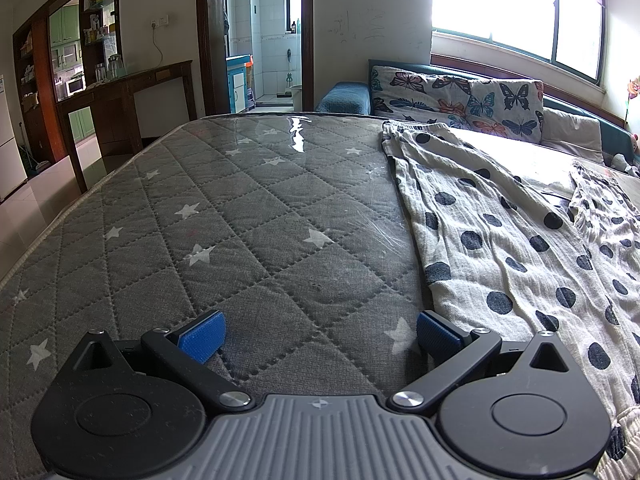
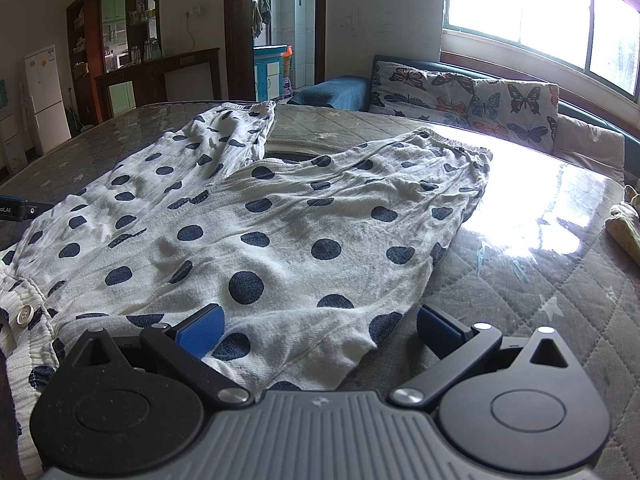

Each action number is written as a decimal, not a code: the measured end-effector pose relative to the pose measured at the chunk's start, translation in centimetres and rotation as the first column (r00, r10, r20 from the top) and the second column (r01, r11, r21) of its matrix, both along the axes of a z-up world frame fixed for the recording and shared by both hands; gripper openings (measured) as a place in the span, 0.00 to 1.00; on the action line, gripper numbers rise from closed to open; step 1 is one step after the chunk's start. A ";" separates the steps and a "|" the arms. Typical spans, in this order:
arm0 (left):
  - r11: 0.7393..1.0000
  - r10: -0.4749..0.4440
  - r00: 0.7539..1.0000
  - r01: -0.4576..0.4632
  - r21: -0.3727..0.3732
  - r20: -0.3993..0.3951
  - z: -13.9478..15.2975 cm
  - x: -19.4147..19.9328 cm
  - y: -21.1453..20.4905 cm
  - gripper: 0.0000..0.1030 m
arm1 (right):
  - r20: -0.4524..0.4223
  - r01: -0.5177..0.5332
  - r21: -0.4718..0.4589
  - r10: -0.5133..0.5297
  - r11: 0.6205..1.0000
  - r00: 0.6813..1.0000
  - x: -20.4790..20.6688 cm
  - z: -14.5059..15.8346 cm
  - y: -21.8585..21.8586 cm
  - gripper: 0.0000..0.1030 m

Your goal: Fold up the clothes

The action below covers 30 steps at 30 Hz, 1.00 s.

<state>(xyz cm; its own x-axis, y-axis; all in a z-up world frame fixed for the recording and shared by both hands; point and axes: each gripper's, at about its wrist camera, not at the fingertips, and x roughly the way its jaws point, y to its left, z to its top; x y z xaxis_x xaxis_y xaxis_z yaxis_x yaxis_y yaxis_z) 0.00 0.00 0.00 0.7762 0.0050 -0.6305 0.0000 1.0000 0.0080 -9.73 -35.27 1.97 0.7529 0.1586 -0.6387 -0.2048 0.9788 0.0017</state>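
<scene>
White trousers with dark polka dots (image 2: 280, 224) lie spread flat on a grey quilted mattress with white stars (image 1: 224, 232). Both legs reach away toward the far edge. In the left wrist view the trousers (image 1: 500, 240) lie to the right. My left gripper (image 1: 320, 336) is open over bare mattress, its right pad close to the cloth's left edge. My right gripper (image 2: 320, 332) is open just above the near hem of the right leg, with cloth under the gap and nothing pinched. A white ribbed piece with a button (image 2: 24, 314) lies at the near left.
A butterfly-print cushion (image 2: 464, 96) and a blue cushion (image 2: 336, 92) sit past the far edge under a bright window. A yellowish cloth (image 2: 624, 228) lies at the right edge. A dark wooden counter (image 1: 132, 92) and a white fridge (image 2: 46, 96) stand to the left.
</scene>
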 end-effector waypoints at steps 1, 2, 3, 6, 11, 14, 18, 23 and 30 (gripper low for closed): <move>1.000 0.000 1.000 0.000 0.000 0.000 0.0 0.0 0.0 1.00 | 0.000 0.000 0.000 0.000 1.000 1.000 0.0 0.0 0.0 1.00; 1.000 0.000 1.000 0.000 0.000 0.000 0.0 0.0 0.0 1.00 | 0.000 0.000 0.000 0.000 1.000 1.000 0.0 0.0 0.0 1.00; 1.000 0.000 1.000 0.000 0.000 0.000 0.1 0.0 0.0 1.00 | 0.000 0.000 0.001 0.000 1.000 1.000 0.0 0.0 0.0 1.00; 1.000 0.000 1.000 0.000 0.001 0.000 0.1 0.0 -0.1 1.00 | -0.001 0.000 0.002 0.000 1.000 1.000 0.0 0.0 0.0 1.00; 1.000 0.000 1.000 0.000 0.004 -0.001 0.2 0.1 -0.1 1.00 | -0.002 0.000 0.004 0.000 1.000 1.000 0.1 0.0 0.1 1.00; 1.000 0.000 1.000 0.000 0.005 -0.001 0.3 0.1 -0.2 1.00 | -0.002 0.000 0.005 0.000 1.000 1.000 0.0 0.0 0.0 1.00; 1.000 0.000 1.000 0.000 0.005 -0.001 0.4 0.1 -0.5 1.00 | -0.002 0.000 0.006 0.000 1.000 1.000 0.0 0.0 -0.1 1.00; 1.000 0.000 1.000 0.000 0.005 -0.002 0.5 0.1 -0.6 1.00 | -0.003 0.000 0.003 0.000 1.000 1.000 0.0 0.0 -0.1 1.00; 1.000 -0.002 1.000 0.002 0.014 -0.004 0.4 0.2 -0.9 1.00 | -0.003 0.000 0.001 0.000 1.000 1.000 0.0 0.0 0.1 1.00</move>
<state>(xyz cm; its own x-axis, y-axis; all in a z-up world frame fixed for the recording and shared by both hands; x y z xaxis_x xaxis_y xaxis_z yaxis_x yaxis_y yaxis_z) 0.21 -0.90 0.37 0.7738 0.0126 -0.6333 0.0018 0.9998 0.0221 -9.71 -35.20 1.95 0.7512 0.1596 -0.6405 -0.2050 0.9787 0.0034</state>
